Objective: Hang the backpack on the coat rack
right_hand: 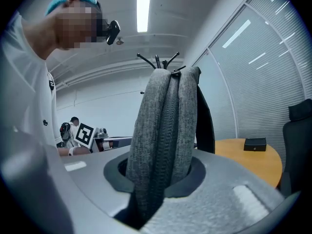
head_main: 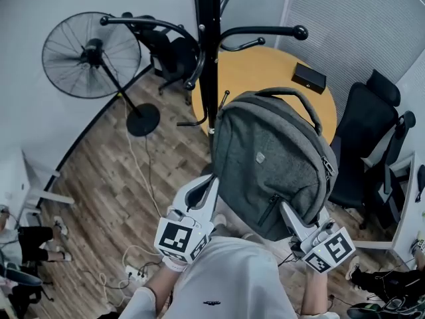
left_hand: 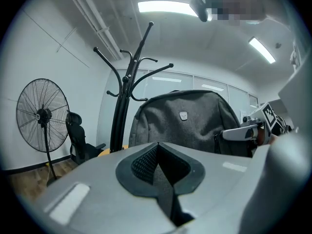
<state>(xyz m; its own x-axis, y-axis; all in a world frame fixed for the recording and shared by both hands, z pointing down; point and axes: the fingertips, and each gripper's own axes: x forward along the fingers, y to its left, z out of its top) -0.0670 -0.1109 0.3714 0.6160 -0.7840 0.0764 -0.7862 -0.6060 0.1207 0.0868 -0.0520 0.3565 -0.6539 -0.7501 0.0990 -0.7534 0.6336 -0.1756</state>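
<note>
A grey backpack (head_main: 272, 158) hangs in the air between my two grippers, just in front of the black coat rack (head_main: 208, 58). Its top handle (head_main: 292, 97) points toward the rack's hooks. My left gripper (head_main: 214, 181) is at the bag's left edge. In the left gripper view, its jaws (left_hand: 158, 147) are shut on a thin grey strip of the bag's fabric, with the backpack front (left_hand: 185, 123) and the rack (left_hand: 119, 116) ahead. My right gripper (head_main: 285, 211) is shut on the bag's right side. In the right gripper view, the zipped edge (right_hand: 165, 126) rises from between the jaws (right_hand: 161, 174).
A standing fan (head_main: 93, 55) is left of the rack. A round wooden table (head_main: 265, 68) with a small black box (head_main: 309, 78) stands behind it. Black office chairs (head_main: 368, 131) are on the right. A power strip with cables (head_main: 136, 271) lies on the wooden floor.
</note>
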